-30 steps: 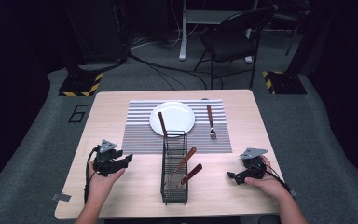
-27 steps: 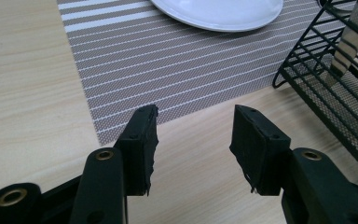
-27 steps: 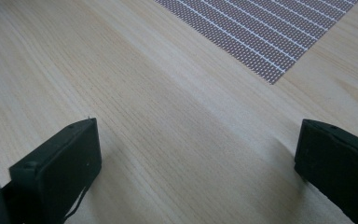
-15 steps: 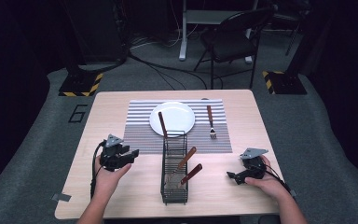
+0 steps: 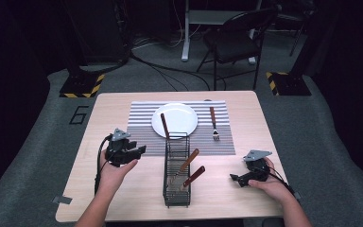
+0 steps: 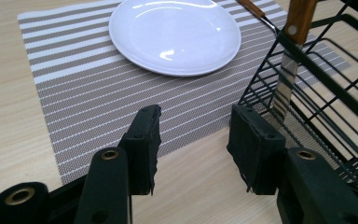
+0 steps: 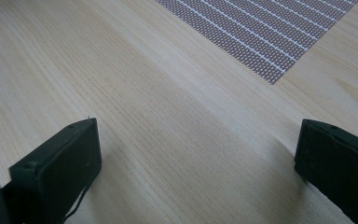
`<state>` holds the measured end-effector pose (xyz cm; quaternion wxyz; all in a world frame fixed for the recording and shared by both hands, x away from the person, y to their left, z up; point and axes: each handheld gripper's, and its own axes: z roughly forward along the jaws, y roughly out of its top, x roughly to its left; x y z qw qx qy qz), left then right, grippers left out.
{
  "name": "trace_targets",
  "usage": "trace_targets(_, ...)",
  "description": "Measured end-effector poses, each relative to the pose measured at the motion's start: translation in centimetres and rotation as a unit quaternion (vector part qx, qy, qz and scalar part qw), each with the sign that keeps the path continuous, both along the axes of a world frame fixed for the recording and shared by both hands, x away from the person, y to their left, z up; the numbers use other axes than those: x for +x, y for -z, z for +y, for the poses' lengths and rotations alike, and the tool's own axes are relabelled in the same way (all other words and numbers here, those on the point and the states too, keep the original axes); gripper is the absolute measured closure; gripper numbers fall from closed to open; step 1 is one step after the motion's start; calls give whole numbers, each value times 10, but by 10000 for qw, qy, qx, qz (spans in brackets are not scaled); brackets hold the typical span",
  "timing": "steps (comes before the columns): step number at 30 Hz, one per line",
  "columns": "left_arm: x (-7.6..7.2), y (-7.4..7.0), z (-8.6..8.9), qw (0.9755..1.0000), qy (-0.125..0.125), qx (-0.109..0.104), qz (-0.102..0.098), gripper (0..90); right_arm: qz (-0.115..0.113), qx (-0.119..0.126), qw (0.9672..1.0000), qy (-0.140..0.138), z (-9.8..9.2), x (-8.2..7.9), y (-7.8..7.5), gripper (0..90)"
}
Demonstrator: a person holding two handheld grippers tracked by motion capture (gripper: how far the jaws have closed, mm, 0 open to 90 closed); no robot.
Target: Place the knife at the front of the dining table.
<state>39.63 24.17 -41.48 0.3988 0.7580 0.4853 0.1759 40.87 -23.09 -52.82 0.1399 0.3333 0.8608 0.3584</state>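
A black wire cutlery basket (image 5: 176, 172) stands at the table's middle front, with three wooden-handled utensils in it: a knife (image 5: 164, 125) upright at its far end and two leaning handles (image 5: 189, 161). My left gripper (image 5: 139, 151) hovers left of the basket, open and empty. In the left gripper view its jaws (image 6: 196, 135) point at the placemat (image 6: 74, 93) edge, with the basket (image 6: 326, 93) and the knife blade (image 6: 284, 88) to the right. My right gripper (image 5: 234, 178) rests low on the table right of the basket, open wide (image 7: 196, 154) over bare wood.
A white plate (image 5: 175, 119) lies on the striped placemat (image 5: 142, 127) behind the basket. A wooden-handled fork (image 5: 213, 124) lies on the mat right of the plate. A black chair (image 5: 236, 42) stands beyond the table's far edge.
My left gripper has risen off the table and moved right, toward the basket. The right gripper has stayed where it was.
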Motion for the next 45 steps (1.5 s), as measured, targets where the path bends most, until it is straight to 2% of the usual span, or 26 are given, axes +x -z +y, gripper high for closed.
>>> trace_targets(10, 7, -11, -15, 9998, 193, 29, 19, 555, -1, 0, 10000, -1, 0, 0, 0, 0)
trace_targets(14, 10, -16, -25, 9997, 246, -57, -51, 562, 0, 0, 10000, -1, 0, 0, 0, 0)
trace_targets(20, 15, -21, -36, 9992, 382, -51, -86, 571, -1, -1, 10000, -2, 0, 0, 0, 0)
trace_targets(33, 24, -23, -57, 9983, 562, -145, -40, 603, 0, 2, 10000, 0, 0, 0, 0, 0)
trace_targets(36, 25, -22, -61, 9983, 559, -163, -91, 610, 0, 2, 10000, 0, 0, 0, 0, 0)
trace_targets(45, 30, -18, -69, 9983, 569, -98, -104, 650, 1, 2, 10000, -2, 0, 0, 0, 0)
